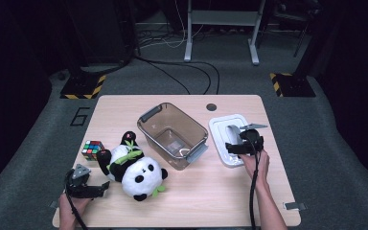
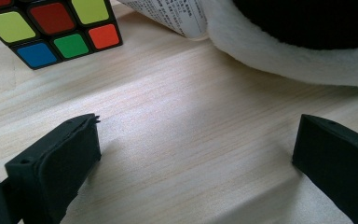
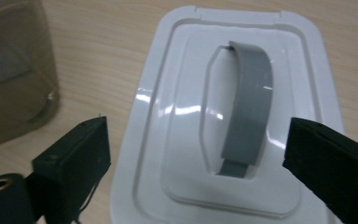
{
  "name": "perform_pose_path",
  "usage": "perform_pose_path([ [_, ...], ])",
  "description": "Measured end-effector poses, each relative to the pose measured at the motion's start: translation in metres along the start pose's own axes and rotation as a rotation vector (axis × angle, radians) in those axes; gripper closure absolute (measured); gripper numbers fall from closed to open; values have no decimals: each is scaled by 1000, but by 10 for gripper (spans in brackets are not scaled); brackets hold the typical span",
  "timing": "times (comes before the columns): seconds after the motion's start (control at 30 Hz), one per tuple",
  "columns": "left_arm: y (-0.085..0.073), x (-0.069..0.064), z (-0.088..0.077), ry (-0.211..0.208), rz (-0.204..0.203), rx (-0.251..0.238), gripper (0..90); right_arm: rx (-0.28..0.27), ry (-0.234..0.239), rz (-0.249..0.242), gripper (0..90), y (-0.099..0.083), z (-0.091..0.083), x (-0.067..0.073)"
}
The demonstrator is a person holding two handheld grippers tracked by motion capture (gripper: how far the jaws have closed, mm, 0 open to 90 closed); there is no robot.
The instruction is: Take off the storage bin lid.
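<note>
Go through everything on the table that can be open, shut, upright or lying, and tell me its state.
Bin: open, lid off, upright.
Lid: flat on the table beside the bin, grey handle up.
Panda: lying down.
Left gripper: open, holding nothing.
Right gripper: open above the lid, holding nothing.

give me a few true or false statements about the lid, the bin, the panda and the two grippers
1. The white lid lies flat on the table, to the right of the brown bin. True.
2. The right gripper is clamped on the lid's grey handle. False: its jaws stand wide apart above the lid, gripping nothing.
3. The plush panda sits inside the bin. False: it lies on the table left of the bin.
4. The colour cube rests on the table beside the panda. True.
5. The left gripper holds the cube. False: it is open over bare wood, with the cube farther ahead.
</note>
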State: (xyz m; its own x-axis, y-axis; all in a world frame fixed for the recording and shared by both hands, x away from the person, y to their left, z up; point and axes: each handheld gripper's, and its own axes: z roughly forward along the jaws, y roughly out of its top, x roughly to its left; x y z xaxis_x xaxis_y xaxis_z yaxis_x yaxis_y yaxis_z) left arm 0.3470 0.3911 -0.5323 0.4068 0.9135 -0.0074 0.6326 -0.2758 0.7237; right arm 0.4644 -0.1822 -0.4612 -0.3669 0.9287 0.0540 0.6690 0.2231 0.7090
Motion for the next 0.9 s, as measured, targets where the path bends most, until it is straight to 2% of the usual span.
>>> perform_pose_path([
  [0.07,0,0,0,0,-2,1,5,4,14,-13,0,-4,-1,6],
  [0.3,0,0,0,1,-1,1,5,-1,29,-81,0,-24,-9,32],
  [0.33,0,0,0,0,-2,1,5,0,50,-97,0,-28,-8,36],
  [0.37,0,0,0,0,-2,1,5,8,59,-90,0,-31,-7,40],
  [0.5,0,0,0,0,-2,1,5,-5,83,-122,0,-44,-6,58],
  [0.53,0,0,0,0,-2,1,5,-6,101,-132,0,-49,-6,63],
  [0.63,0,0,0,0,-2,1,5,6,124,-152,0,-61,-3,76],
  [0.73,0,0,0,0,-2,1,5,18,149,-182,0,-70,3,83],
  [0.83,0,0,0,1,-2,1,5,26,155,-188,0,-76,7,89],
  [0.87,0,0,0,1,-1,1,5,24,166,-208,0,-77,9,88],
  [0.9,0,0,0,1,-2,1,5,26,169,-204,0,-77,9,90],
])
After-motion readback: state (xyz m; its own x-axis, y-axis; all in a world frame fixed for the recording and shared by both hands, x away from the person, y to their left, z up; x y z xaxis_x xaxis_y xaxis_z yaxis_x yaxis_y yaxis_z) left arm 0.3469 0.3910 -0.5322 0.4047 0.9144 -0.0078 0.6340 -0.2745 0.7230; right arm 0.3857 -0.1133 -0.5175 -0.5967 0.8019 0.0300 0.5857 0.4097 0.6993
